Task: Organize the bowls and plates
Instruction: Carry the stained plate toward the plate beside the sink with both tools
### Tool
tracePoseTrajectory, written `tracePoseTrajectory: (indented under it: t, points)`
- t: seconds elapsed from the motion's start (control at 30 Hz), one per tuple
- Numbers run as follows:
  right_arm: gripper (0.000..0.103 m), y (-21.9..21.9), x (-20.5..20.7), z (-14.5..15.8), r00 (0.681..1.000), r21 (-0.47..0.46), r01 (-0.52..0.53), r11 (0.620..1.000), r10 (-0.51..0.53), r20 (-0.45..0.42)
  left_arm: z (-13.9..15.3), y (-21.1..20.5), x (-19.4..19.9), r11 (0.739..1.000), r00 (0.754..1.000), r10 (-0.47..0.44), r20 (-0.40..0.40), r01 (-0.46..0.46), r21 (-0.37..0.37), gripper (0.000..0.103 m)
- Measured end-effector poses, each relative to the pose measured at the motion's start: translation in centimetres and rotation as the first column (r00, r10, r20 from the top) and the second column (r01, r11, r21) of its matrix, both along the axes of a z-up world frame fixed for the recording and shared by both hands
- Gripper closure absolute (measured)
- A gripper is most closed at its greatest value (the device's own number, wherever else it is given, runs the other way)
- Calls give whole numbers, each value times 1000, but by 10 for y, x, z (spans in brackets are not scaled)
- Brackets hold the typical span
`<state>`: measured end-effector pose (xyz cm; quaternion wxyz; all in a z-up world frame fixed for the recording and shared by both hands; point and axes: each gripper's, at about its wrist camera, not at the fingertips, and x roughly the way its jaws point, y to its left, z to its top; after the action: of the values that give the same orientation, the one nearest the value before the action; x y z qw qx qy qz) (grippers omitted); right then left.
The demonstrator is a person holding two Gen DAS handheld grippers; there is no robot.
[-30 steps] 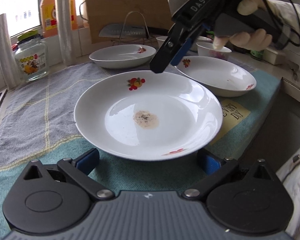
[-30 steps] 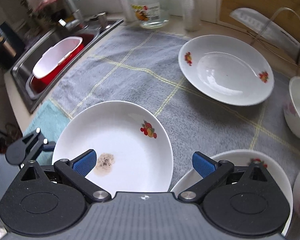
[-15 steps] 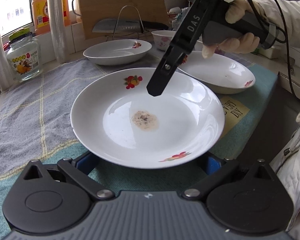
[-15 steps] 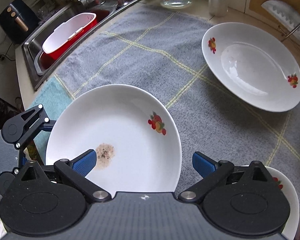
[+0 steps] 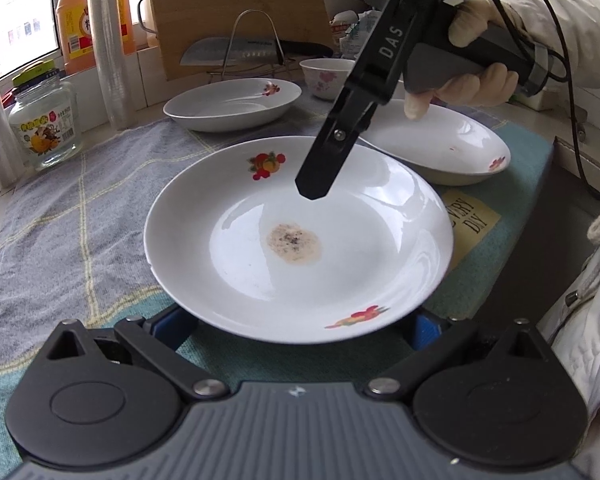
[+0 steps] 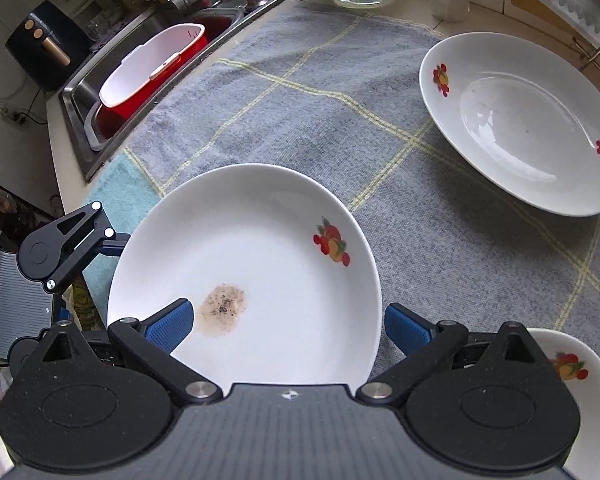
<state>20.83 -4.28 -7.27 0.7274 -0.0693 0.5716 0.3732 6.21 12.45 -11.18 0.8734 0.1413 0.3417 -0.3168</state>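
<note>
Left gripper (image 5: 298,326) fingers spread wide; the stained plate (image 5: 300,236) sits between and just past them, its near rim over the blue pads, contact not clear. Plate is round, no long axis, face up and about level; fruit print on the far rim, brown stain (image 5: 294,242) at centre. Right gripper (image 6: 286,326) fingers also spread, hanging above the same plate (image 6: 244,276), left pad over the stain, not touching as far as can be told. Plate lies on the grey checked towel (image 5: 60,208) on the desk. Beyond the left fingers, to the right, a second fruit-print plate (image 5: 448,148); farther, a third plate (image 5: 234,104), then a small flowered bowl (image 5: 326,76), knife rack (image 5: 256,48) and glass jar (image 5: 42,120).
</note>
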Motion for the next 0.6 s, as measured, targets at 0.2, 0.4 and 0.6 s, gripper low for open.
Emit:
tracePoseTrajectory:
  t: [0.2, 0.4, 0.6]
  points:
    - [10, 1, 2, 0, 1000, 9, -1, 1000, 1, -19, 2, 0, -1, 1000, 1000, -17, 7, 16, 11, 3]
    - [11, 2, 3, -1, 1000, 7, 0, 1000, 0, -25, 4, -1, 1, 999, 1000, -26, 4, 26, 28, 3]
    - [10, -1, 5, -2, 999, 24, 21, 999, -20, -42, 3, -3, 3, 999, 1000, -29, -6, 29, 34, 3]
